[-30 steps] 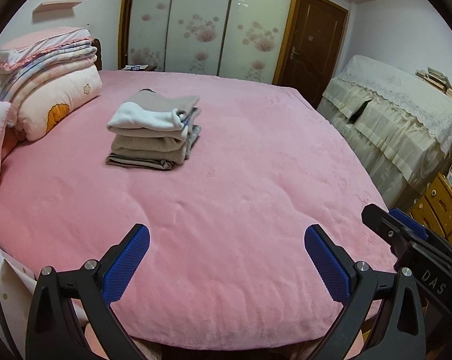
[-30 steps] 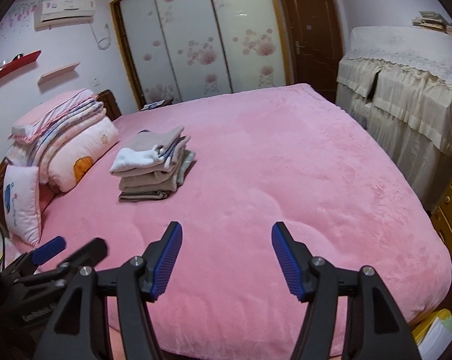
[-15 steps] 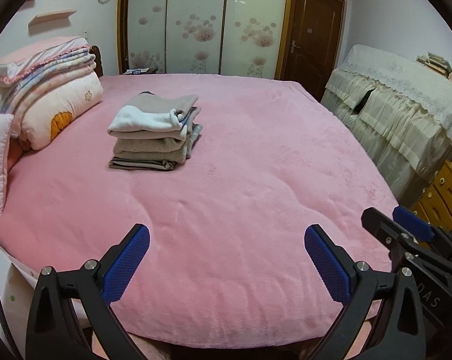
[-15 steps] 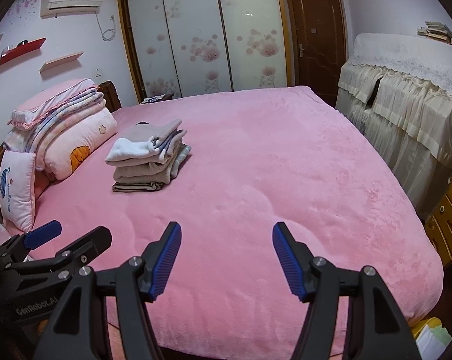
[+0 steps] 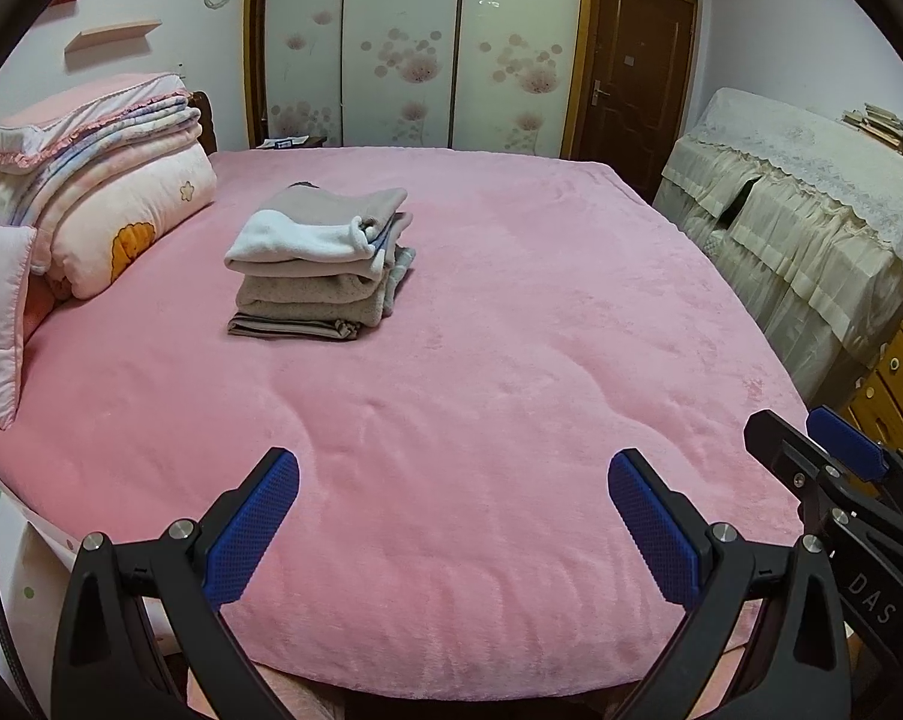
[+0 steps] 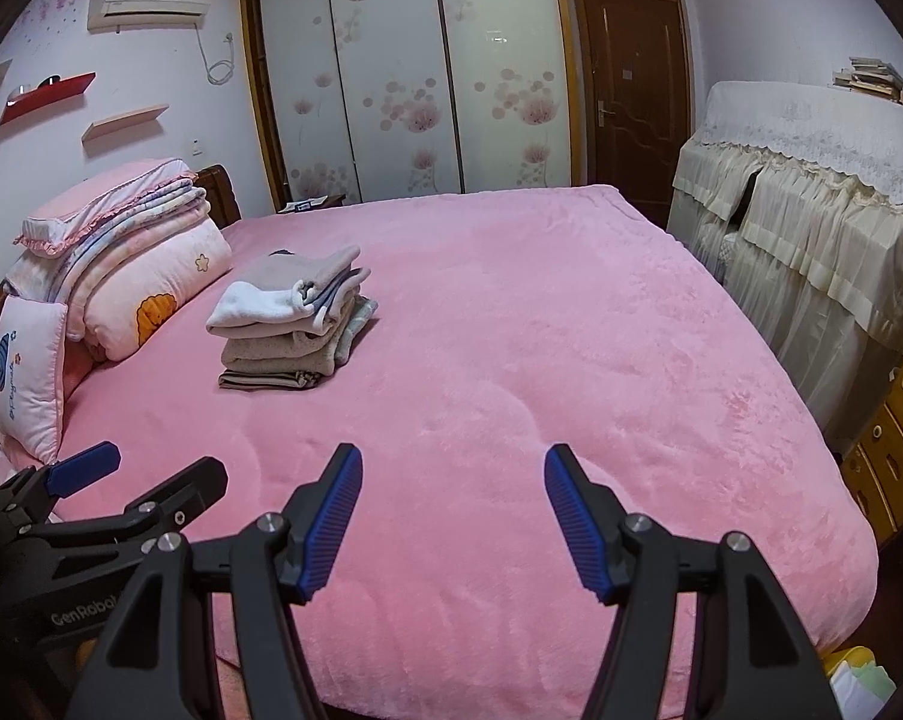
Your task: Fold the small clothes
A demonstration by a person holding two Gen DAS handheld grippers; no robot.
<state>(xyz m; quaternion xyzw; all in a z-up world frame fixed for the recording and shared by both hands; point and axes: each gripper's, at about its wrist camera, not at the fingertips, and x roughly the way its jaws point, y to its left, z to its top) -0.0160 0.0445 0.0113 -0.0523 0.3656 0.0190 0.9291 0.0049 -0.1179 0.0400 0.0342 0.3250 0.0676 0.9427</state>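
A stack of folded small clothes (image 5: pixel 319 264), beige, grey and white, lies on the pink bed (image 5: pixel 511 360) toward its left side; it also shows in the right wrist view (image 6: pixel 292 324). My left gripper (image 5: pixel 454 480) is open and empty, held over the bed's near edge, well short of the stack. My right gripper (image 6: pixel 454 480) is open and empty, also over the near edge. The right gripper shows at the right of the left wrist view (image 5: pixel 835 450), and the left gripper at the left of the right wrist view (image 6: pixel 91 480).
Folded quilts and pillows (image 5: pixel 91 192) are piled at the bed's left end. A lace-covered cabinet (image 5: pixel 811 210) and wooden drawers (image 5: pixel 895 396) stand to the right. Sliding wardrobe doors (image 5: pixel 415 48) and a brown door (image 5: pixel 637 60) lie behind.
Both views have tilted up and pulled back a little, so the stack sits lower and further in frame. Both grippers stay open and empty.
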